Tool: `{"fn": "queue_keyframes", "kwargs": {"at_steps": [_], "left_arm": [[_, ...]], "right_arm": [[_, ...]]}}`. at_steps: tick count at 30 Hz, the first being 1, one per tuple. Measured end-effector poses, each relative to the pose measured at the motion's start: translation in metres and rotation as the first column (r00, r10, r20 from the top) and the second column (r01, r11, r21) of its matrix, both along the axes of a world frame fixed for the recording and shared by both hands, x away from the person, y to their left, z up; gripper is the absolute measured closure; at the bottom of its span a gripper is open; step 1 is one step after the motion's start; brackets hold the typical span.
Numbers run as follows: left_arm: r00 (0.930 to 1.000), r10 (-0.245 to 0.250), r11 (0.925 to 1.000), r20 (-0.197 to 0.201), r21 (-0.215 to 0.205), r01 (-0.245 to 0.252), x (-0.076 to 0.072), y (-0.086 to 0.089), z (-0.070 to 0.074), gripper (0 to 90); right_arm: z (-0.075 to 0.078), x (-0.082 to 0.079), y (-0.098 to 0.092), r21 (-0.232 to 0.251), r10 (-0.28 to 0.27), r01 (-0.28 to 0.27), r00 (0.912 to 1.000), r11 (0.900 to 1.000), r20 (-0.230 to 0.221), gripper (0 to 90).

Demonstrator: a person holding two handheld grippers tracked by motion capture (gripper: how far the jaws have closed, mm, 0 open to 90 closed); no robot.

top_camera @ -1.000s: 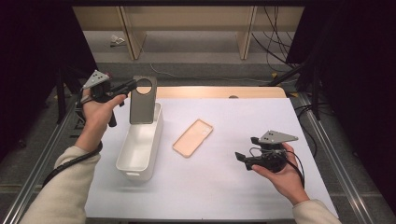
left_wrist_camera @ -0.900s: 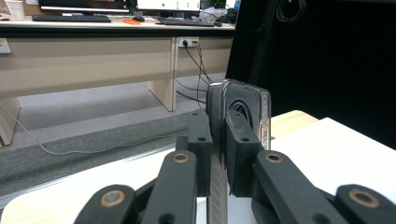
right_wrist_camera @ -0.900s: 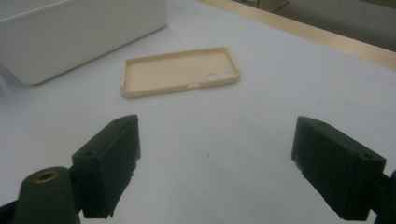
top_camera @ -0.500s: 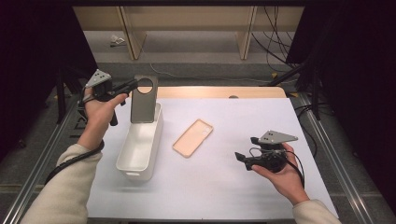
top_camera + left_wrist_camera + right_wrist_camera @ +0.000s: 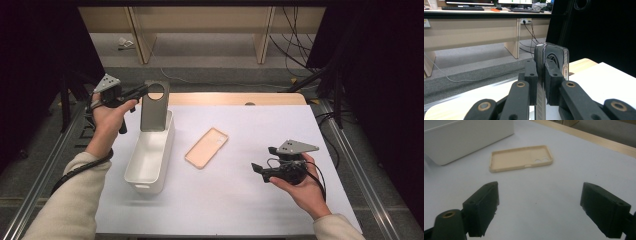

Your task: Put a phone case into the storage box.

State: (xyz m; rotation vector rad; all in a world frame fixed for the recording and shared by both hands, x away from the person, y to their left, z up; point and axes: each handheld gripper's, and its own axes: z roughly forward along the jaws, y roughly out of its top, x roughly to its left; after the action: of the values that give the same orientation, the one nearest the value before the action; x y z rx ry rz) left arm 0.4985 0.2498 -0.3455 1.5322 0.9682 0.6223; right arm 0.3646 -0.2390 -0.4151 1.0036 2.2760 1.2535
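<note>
Clamped jaws of the left gripper [image 5: 141, 92] pinch a grey phone case [image 5: 154, 106] at its upper edge, holding it upright at the upper left of the frame, its lower end inside the far end of the white bin [image 5: 150, 156]. To me this looks like the drop-off step: lower a little, then release. Right gripper [image 5: 257, 169] rests spread wide and empty at lower right, facing the tan phone case [image 5: 207, 147] lying mid-table.

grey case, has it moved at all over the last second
Nothing visibly changed. The left hand-held gripper stays shut on the grey case, held upright over the far end of the white bin. The right hand-held gripper stays open, and the tan case lies where it was.
</note>
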Motion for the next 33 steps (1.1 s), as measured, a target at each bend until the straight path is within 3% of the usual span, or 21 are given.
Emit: {"fn": "queue_keyframes", "kwargs": {"at_steps": [33], "left_arm": [[0.9996,0.014,0.9997,-0.025,0.023,-0.013,0.016,0.0,-0.011,81.7]], "right_arm": [[0.0,0.0,0.0,0.004,0.003,-0.003,1.0,1.0,0.001,16.4]]}}
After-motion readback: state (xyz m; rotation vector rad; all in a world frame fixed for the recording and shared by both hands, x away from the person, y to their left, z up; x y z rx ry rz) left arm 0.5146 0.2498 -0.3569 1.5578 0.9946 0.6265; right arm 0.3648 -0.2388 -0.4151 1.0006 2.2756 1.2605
